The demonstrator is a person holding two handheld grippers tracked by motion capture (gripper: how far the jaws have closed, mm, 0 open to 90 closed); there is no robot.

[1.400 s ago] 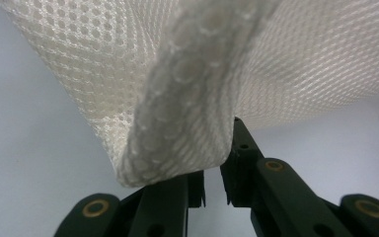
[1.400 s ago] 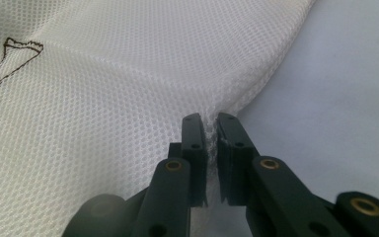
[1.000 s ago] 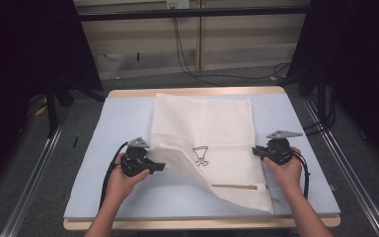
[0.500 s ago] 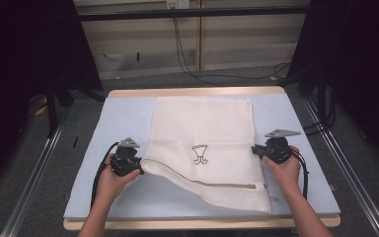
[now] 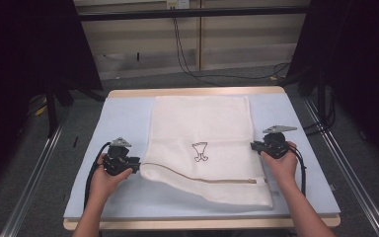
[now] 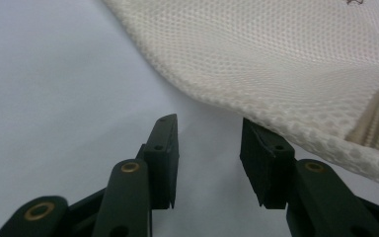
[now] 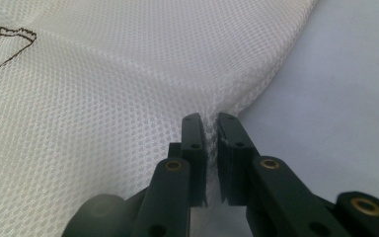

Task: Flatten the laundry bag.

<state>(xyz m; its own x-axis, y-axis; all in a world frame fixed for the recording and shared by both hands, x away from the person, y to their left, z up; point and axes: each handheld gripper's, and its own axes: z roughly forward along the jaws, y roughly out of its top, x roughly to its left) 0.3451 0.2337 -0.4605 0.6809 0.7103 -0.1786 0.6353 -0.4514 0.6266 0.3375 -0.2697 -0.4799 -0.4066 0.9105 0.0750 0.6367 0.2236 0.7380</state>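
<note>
High view
- Mesh bag [image 5: 202,143]: flat on the pale blue desk [image 5: 123,113], spread from near the far edge down toward the near edge, a little right of the middle.
- Bag print [image 5: 200,151]: small dark outline figure about mid-panel.
- Zipper [image 5: 202,177]: tan line across the lower part, running from the left border toward the near right corner.
- Left tool [image 5: 137,166]: just beside the bag's left border, at the zipper's left end.
- Right tool [image 5: 253,146]: at the bag's right border, roughly level with the print.

Left gripper view
- Left tool [image 6: 208,163]: released, jaws apart with bare desk between them; right jaw tip at, perhaps under, the mesh border [image 6: 237,106], nothing grasped.
- Zipper tape [image 6: 375,123]: ribbed tan strip at the right, just behind the border.

Right gripper view
- Right tool [image 7: 212,148]: clenched on a small pinch of mesh at the bag's border, cloth puckering up between the jaws.
- Mesh [image 7: 128,89]: fine open weave, soft folds radiating from the pinch.

Handling, as a judgement
- Weight: light.
- Stiffness: limp, likely to sag and fold when lifted.
- Grip: weave gives purchase, but a thin pinch may slip or snag.
- Best hold: seamed border or zipper tape, both sides at once.

Containers
- Bag contents: lies flat with no bulge, so probably empty; inside not visible.
- Zipper state: cannot tell whether closed.
</note>
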